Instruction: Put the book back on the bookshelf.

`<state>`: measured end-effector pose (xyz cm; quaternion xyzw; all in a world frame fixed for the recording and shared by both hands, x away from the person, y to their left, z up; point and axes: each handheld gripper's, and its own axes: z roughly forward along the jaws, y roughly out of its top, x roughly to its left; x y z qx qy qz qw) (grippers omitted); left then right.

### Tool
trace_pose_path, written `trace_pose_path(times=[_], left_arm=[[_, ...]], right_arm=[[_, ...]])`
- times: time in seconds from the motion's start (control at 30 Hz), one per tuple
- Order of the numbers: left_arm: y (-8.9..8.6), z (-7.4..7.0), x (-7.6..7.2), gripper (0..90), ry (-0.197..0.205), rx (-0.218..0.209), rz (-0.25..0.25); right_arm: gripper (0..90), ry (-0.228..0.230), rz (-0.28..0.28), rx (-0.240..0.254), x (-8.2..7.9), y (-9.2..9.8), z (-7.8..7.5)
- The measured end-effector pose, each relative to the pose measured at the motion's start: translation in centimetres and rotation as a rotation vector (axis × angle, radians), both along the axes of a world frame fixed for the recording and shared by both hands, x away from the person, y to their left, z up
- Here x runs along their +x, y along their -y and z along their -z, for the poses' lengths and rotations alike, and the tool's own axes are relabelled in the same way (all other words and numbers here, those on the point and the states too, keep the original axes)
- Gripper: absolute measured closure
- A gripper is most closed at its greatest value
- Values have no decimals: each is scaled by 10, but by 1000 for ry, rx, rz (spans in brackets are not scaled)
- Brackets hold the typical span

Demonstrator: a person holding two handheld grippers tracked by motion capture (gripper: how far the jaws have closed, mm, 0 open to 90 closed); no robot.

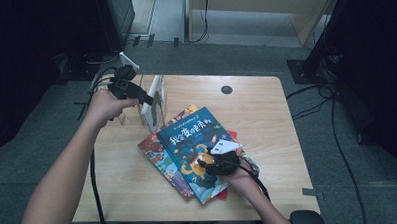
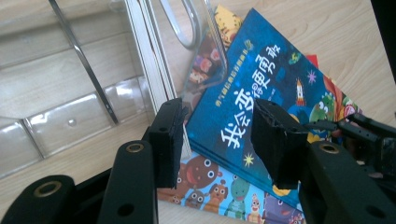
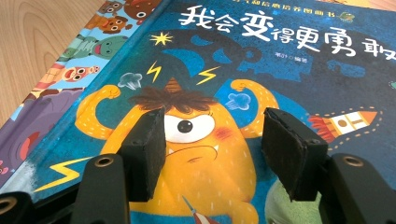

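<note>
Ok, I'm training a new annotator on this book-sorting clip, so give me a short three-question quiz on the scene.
1. True or false: the blue book lies on top of the pile of books on the table.
2. Which gripper hovers over the blue book's cover: A) the left gripper, B) the right gripper?
3. What stands upright in the clear rack near the left gripper?

Key
1. True.
2. B; its jaws stand apart over the orange monster on the cover, pads pressing on nothing.
3. A thin white book, leaning against the rack's divider.
</note>
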<state>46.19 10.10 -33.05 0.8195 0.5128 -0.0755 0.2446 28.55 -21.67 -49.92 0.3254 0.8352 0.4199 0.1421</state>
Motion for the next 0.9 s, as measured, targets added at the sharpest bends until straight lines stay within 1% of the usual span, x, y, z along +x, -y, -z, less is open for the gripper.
trace_pose_path(times=[0.1,0.17,0.2,0.23,0.37,0.47,0.53,0.73,0.77,0.83,0.9], left_arm=[[0,5,-9,539,9,8,9],[-1,8,-15,540,28,20,5],[-1,11,-17,543,37,18,8],[-2,14,-20,546,30,7,11],[-2,24,-28,553,18,-1,28],[-1,29,-35,565,30,-2,38],[-1,32,-39,565,33,7,38],[-6,40,-46,565,35,-21,30],[-7,42,-47,576,34,-22,29],[-7,43,-50,585,45,-25,20],[-7,45,-52,580,40,-36,26]], right_arm=[[402,0,-1,-1,0,0,0],[402,0,-2,0,0,0,0],[403,-2,-1,1,0,0,0],[402,-3,-1,1,0,0,0],[402,-3,-1,3,0,0,0],[402,0,-1,1,0,0,0],[402,-1,0,1,0,0,0],[402,2,-4,1,0,1,0],[402,2,-4,1,0,1,0],[402,3,-4,0,0,1,0],[401,3,-5,0,0,1,0]])
